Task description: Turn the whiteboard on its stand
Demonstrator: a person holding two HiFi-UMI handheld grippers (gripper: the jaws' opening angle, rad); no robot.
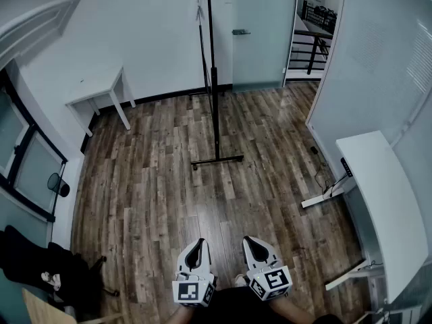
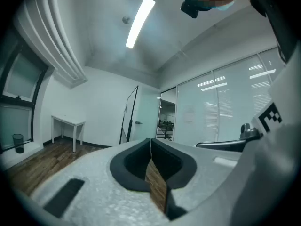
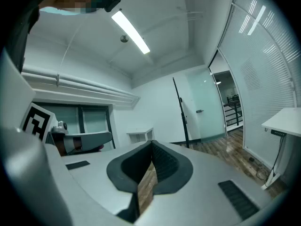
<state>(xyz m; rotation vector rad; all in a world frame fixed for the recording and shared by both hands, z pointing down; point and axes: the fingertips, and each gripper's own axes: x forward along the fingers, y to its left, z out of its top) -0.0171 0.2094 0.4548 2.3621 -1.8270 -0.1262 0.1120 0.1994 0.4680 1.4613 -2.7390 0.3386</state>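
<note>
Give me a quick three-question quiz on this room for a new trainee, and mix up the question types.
1. True or false: the left gripper is touching the whiteboard.
2. The right gripper is: A) open, B) shut and empty, C) shut on the whiteboard.
3. In the head view, the small white table stands on the whiteboard's ____ side.

Key: 1 false; 2 B; 3 left.

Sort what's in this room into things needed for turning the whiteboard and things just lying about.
For the job:
whiteboard on its stand
left claw and right claw, both shut and empty

Lying about:
small table
long desk
black bin
</note>
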